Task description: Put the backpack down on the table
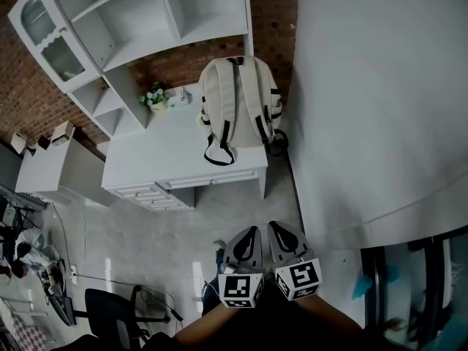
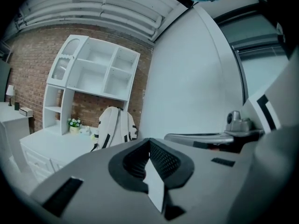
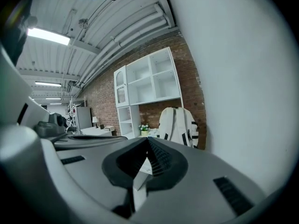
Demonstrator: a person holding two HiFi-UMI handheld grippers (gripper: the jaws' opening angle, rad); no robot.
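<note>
A cream backpack [image 1: 238, 101] with black straps stands upright at the back right of the white table [image 1: 161, 152], leaning on the brick wall. It also shows far ahead in the left gripper view [image 2: 114, 125] and the right gripper view [image 3: 177, 125]. My left gripper [image 1: 247, 234] and right gripper [image 1: 282, 229] sit side by side close to my body, well short of the table and pointing toward it. Both are shut, with nothing between the jaws, as the left gripper [image 2: 149, 140] and right gripper [image 3: 148, 139] show in their own views.
A white shelf unit [image 1: 139, 20] stands on the table's back left, with a small flower pot [image 1: 155, 97] beside it. A large white curved wall [image 1: 365, 86] runs along the right. A low white cabinet [image 1: 51, 167] and a black chair [image 1: 110, 313] are at the left.
</note>
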